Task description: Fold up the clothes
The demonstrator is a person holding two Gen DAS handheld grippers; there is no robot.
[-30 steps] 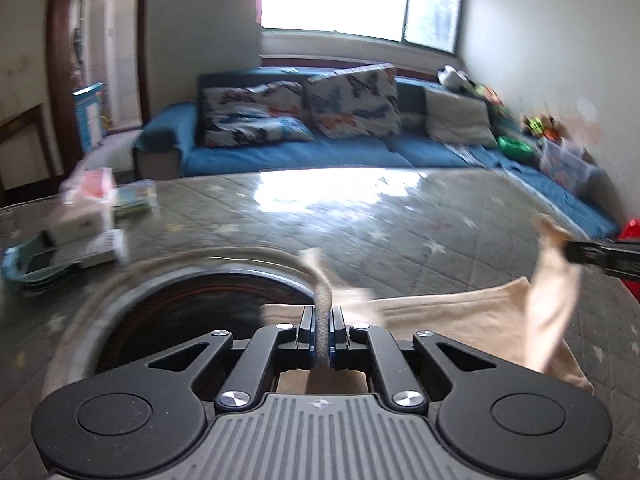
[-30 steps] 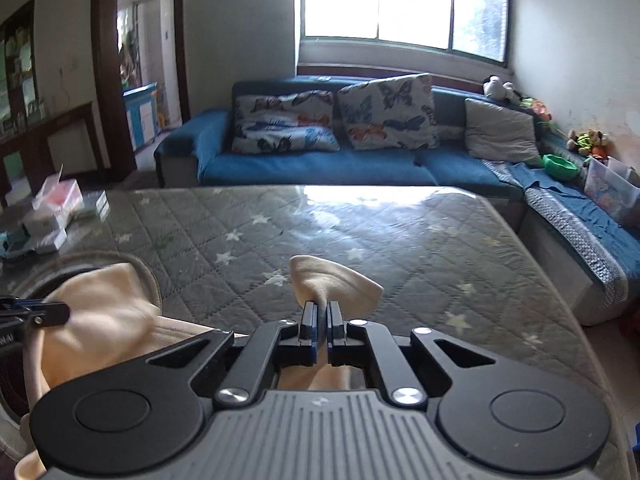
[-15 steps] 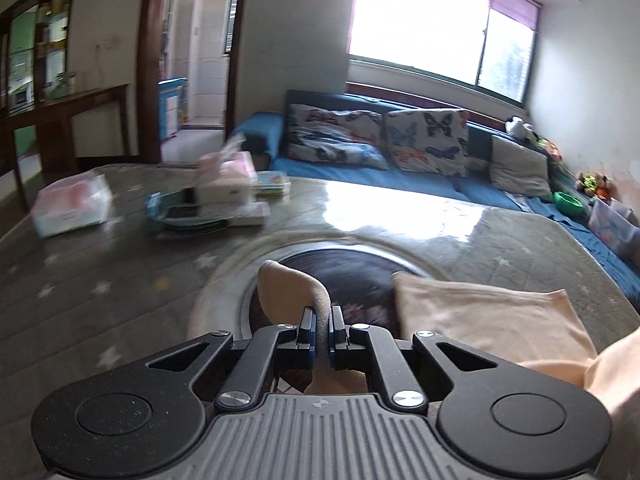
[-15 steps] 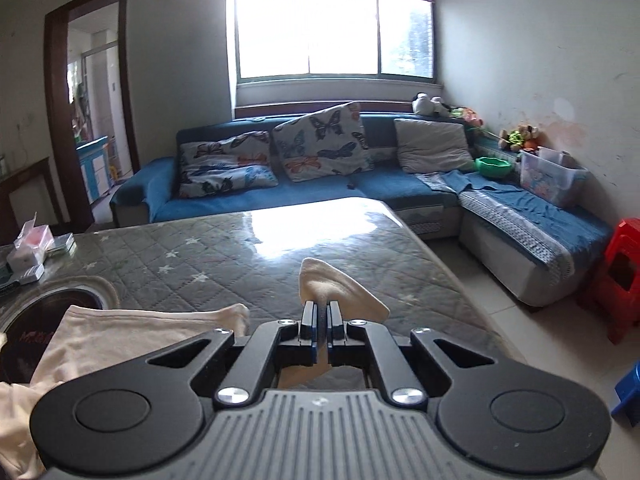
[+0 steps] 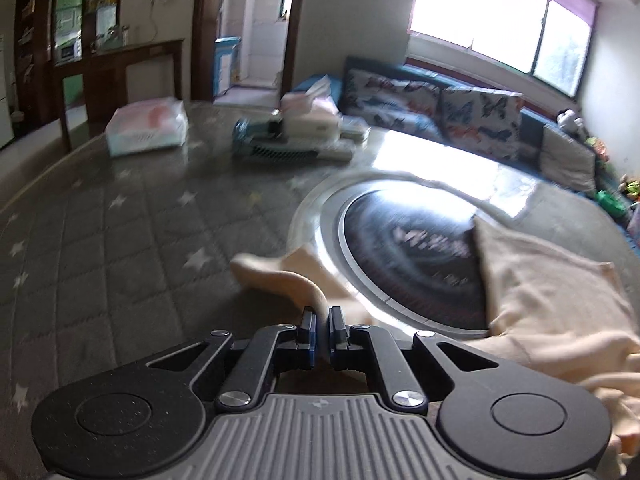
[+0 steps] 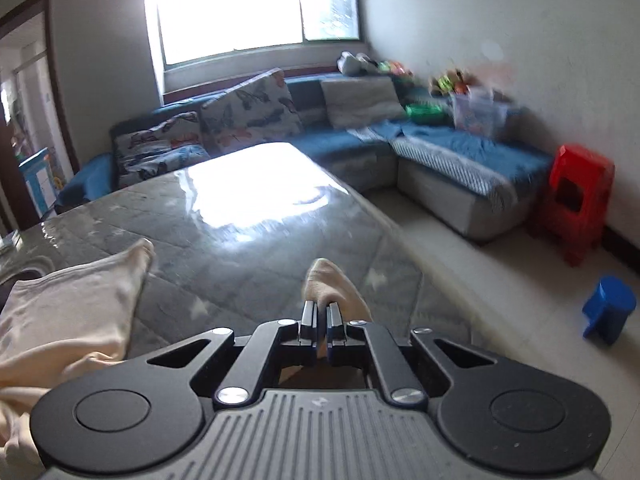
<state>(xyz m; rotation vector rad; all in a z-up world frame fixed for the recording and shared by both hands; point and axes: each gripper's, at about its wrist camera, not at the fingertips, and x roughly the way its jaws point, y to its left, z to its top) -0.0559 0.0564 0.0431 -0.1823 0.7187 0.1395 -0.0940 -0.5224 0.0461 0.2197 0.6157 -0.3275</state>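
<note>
A cream-coloured garment (image 5: 552, 296) lies on the grey star-patterned table cover (image 5: 120, 240), partly over a round dark inset (image 5: 404, 256). My left gripper (image 5: 323, 316) is shut on one corner of the garment, which sticks out ahead of the fingers. In the right wrist view the same garment (image 6: 68, 312) spreads at the left. My right gripper (image 6: 321, 312) is shut on another corner, near the table's right edge.
A tissue pack (image 5: 148, 126), a tissue box and a blue tray (image 5: 296, 136) stand at the table's far left. A blue sofa (image 6: 360, 128) lies beyond the table. A red stool (image 6: 576, 200) and a blue stool (image 6: 608, 308) stand on the floor at the right.
Both grippers have swung outward, left to the left and right to the right, each still holding its corner. The garment is now stretched wider across the table.
</note>
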